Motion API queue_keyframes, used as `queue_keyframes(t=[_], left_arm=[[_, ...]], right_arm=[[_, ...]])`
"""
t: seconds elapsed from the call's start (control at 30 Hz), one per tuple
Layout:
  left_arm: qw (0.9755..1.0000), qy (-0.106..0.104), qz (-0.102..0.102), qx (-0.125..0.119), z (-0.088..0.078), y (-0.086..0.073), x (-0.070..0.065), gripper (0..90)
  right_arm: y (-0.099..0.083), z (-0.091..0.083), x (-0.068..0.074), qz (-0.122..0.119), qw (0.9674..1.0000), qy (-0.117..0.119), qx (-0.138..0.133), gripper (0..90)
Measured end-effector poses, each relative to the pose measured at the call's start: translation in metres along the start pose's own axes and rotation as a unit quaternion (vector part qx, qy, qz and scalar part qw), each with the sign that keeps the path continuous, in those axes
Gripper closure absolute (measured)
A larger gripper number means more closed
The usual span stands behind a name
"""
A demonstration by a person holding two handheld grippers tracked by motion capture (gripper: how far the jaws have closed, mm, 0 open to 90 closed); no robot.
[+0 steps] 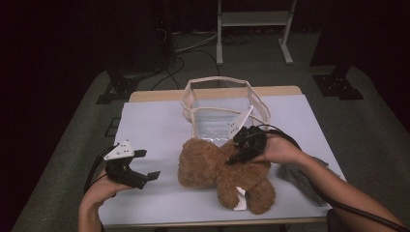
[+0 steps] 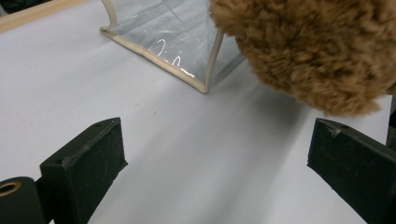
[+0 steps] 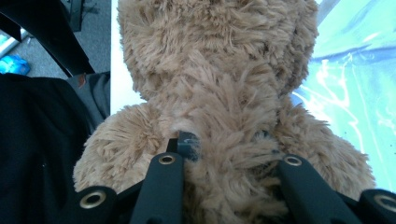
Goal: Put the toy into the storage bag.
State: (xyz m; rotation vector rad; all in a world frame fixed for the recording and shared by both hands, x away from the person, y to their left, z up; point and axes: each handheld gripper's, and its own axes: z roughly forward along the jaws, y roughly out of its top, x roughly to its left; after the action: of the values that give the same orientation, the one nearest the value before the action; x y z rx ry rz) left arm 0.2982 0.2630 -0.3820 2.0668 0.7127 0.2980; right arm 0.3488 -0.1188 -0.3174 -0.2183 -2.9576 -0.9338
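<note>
On the table, right tongs (image 1: 238,153) pinch a fluffy brown teddy bear (image 1: 220,171); left tongs (image 1: 141,165) spread.

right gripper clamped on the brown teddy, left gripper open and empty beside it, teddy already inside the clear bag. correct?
One thing is wrong: the brown teddy is not inside the clear bag. The high view shows it lying on the table in front of the bag. The rest stands: the right gripper is clamped on it, and the left gripper is open and empty beside it.

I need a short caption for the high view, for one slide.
Right gripper pinches a brown teddy bear lying before a clear bag; left gripper waits open beside it.
</note>
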Motion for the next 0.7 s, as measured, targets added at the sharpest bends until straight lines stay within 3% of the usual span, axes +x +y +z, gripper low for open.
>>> queue_keyframes(t=[0.37,0.7], left_arm=[[1.0000,0.002,-0.007,0.001,0.000,-0.003,0.002,3.1],[1.0000,0.002,-0.009,0.001,-0.002,-0.004,0.003,3.1]], right_arm=[[0.007,-0.012,0.001,0.006,0.9992,0.011,-0.039,73.4],[0.008,-0.019,0.000,0.011,0.9982,0.015,-0.058,73.8]])
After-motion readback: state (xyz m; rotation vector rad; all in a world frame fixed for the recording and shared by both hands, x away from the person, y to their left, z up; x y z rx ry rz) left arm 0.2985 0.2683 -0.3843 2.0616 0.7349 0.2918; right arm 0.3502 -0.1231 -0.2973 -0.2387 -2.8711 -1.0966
